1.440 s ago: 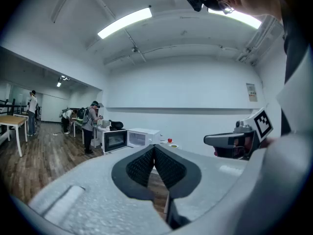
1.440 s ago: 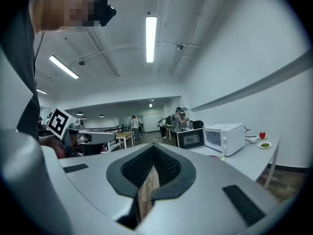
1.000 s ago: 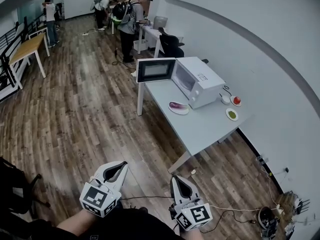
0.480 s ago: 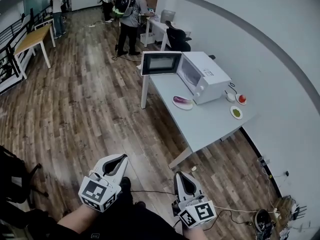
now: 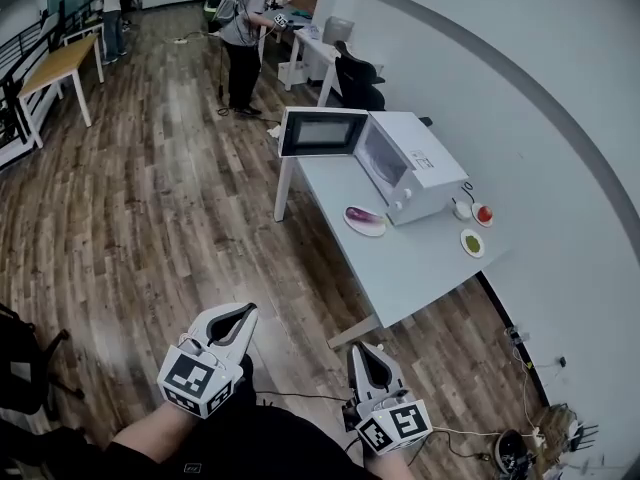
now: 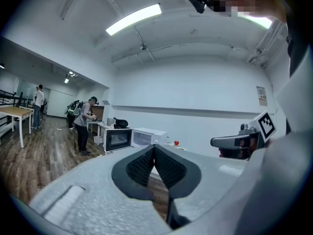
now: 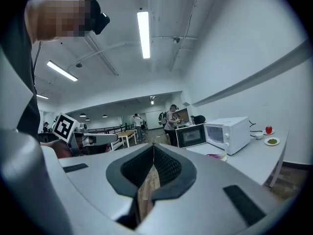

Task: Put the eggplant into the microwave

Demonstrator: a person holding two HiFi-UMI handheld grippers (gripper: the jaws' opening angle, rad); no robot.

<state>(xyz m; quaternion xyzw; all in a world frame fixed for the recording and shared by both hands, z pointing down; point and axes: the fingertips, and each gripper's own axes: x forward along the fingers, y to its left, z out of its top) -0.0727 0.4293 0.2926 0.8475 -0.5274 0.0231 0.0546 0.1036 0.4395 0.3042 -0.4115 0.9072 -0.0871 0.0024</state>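
We hold the left gripper (image 5: 243, 314) and right gripper (image 5: 361, 354) clenched shut and empty, well apart from the table (image 5: 425, 268), with wood floor (image 5: 170, 218) between. The eggplant (image 5: 362, 215) lies on a plate (image 5: 375, 231) between the open-doored microwave (image 5: 425, 163) and the table's near edge.

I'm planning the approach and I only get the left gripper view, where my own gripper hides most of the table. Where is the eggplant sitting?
Observer: The purple eggplant lies on a round white plate on the grey table, just in front of the white microwave.
Operator: Is the right hand-held gripper free?
Observer: Yes, the right hand-held gripper has its jaws together on nothing.
Operator: Anything past the microwave?
Observer: A small white dish holding something green sits there, near the wall.
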